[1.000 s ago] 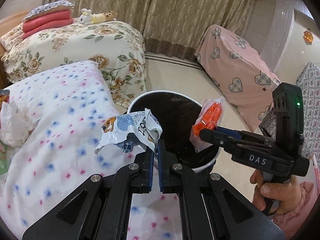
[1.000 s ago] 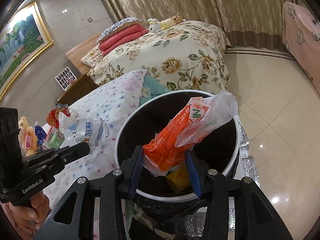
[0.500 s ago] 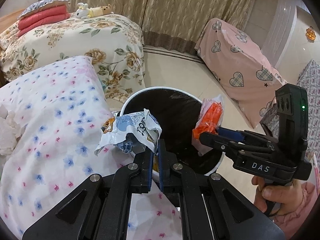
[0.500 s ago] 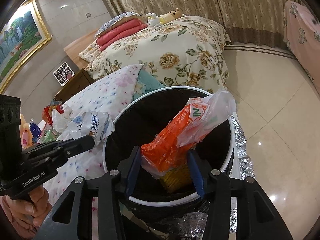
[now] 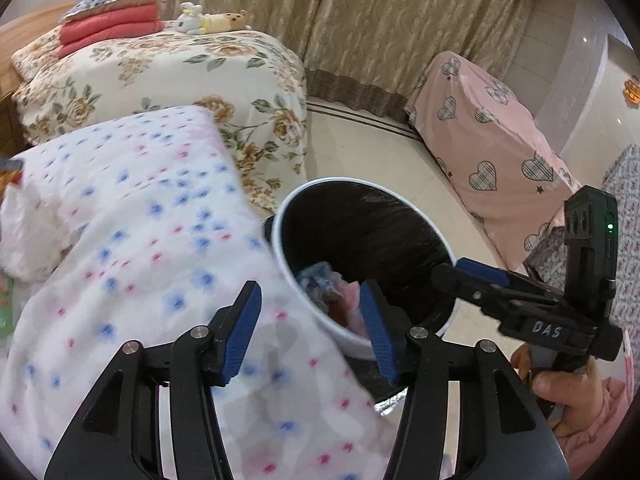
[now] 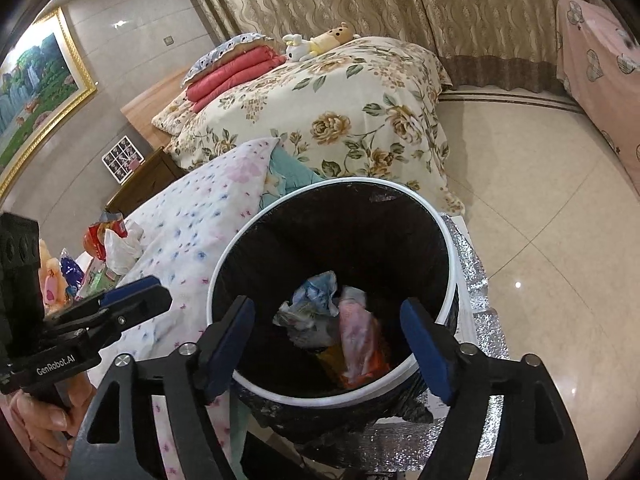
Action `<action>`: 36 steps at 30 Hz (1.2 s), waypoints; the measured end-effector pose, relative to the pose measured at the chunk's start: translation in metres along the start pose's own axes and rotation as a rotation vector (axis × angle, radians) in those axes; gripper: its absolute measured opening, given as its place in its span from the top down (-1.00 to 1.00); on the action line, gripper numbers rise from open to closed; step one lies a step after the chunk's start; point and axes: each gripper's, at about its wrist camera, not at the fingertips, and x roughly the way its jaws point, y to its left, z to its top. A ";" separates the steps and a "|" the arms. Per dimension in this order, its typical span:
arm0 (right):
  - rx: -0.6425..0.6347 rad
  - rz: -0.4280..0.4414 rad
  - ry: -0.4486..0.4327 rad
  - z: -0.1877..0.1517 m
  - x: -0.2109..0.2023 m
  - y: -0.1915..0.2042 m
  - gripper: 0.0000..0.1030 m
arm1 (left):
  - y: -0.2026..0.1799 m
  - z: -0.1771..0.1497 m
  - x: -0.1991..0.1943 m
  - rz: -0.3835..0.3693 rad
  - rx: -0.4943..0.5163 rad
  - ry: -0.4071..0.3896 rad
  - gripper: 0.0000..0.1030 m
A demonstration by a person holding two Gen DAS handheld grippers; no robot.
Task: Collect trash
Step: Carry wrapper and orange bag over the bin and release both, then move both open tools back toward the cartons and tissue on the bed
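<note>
A round bin with a white rim [image 6: 450,280] and black liner stands on the floor beside the dotted quilt; it also shows in the left wrist view [image 5: 288,256]. Inside lie a blue-white wrapper [image 6: 316,292] and an orange-and-clear bag [image 6: 360,340]; both show blurred in the left wrist view [image 5: 320,280]. My left gripper [image 5: 310,328] is open and empty over the bin's near rim. My right gripper [image 6: 330,336] is open and empty above the bin. More trash [image 6: 116,240] lies at the far left on the quilt.
A white quilt with blue and pink dots [image 5: 140,240] lies left of the bin. A floral bed [image 6: 340,120] is behind it. A pink heart-print cover [image 5: 500,152] is at the right. Silver foil [image 6: 476,308] lies under the bin on the tiled floor.
Both grippers opened. The blue-white wrapper dropped from the left gripper and the orange bag from the right gripper; both now lie in the bin.
</note>
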 end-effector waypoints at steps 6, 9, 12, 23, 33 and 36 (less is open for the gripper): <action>0.013 0.027 -0.005 -0.005 -0.002 0.014 -0.69 | 0.026 -0.018 -0.016 0.037 -0.073 -0.012 -0.07; 0.016 0.049 -0.006 -0.007 0.000 0.025 -0.74 | 0.042 -0.029 -0.026 0.065 -0.109 -0.019 -0.07; 0.013 0.072 -0.003 -0.010 0.002 0.039 -0.74 | 0.056 -0.039 -0.037 0.089 -0.136 -0.028 -0.07; -0.039 0.147 0.030 -0.020 0.018 0.095 -0.74 | 0.103 -0.071 -0.075 0.177 -0.230 -0.067 -0.07; -0.082 0.185 0.067 -0.028 0.037 0.133 -0.75 | 0.147 -0.094 -0.101 0.245 -0.317 -0.089 -0.07; -0.091 0.198 0.080 -0.029 0.044 0.145 -0.75 | 0.157 -0.096 -0.107 0.259 -0.337 -0.097 -0.07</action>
